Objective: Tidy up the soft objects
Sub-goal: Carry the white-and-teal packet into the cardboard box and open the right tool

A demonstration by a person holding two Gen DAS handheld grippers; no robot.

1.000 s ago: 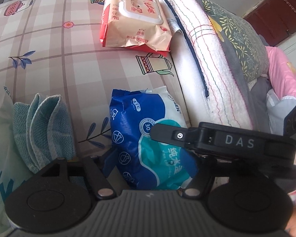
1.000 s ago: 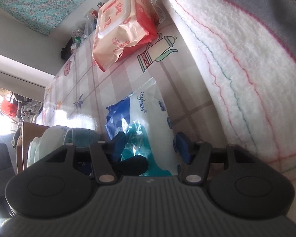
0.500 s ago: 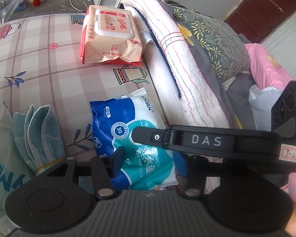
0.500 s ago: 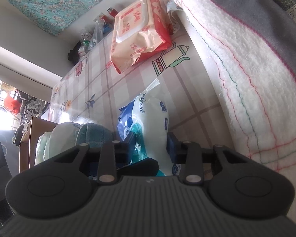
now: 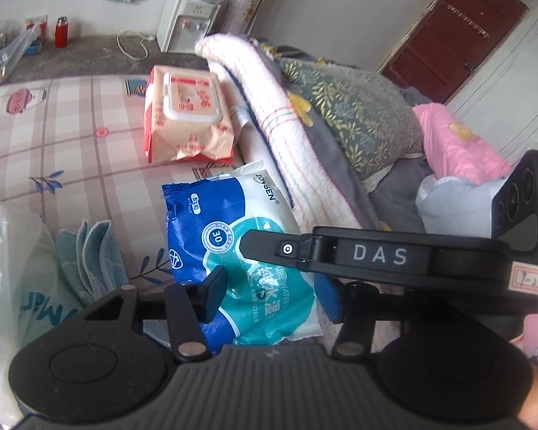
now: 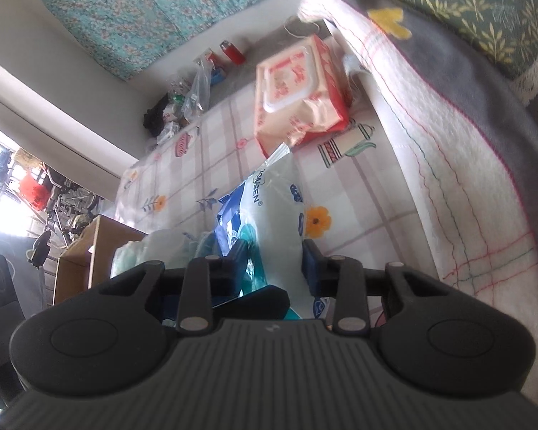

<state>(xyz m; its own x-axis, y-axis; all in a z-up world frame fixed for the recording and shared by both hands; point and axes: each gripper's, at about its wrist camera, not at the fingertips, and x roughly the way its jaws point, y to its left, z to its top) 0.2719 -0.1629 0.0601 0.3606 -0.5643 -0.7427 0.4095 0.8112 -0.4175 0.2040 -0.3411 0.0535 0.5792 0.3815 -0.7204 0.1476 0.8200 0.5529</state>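
Blue wet-wipe pack (image 5: 229,251): held above the plaid bed sheet (image 5: 71,136), clamped at its near end by both grippers. Left gripper (image 5: 269,295): pads pressed on the pack's two side edges. Right gripper (image 6: 274,265): jaws pinched on the pack's flat faces. Pink wet-wipe pack (image 5: 186,122): lying beyond, beside the folded blankets (image 5: 287,143). Teal cloths (image 5: 89,254): lying left of the pack.

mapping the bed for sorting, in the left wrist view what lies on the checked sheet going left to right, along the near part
clear plastic bag with teal print → folded teal terry cloths → blue and white wet wipes pack → white towel with coloured stripes → grey blanket with yellow leaf print → pink cloth
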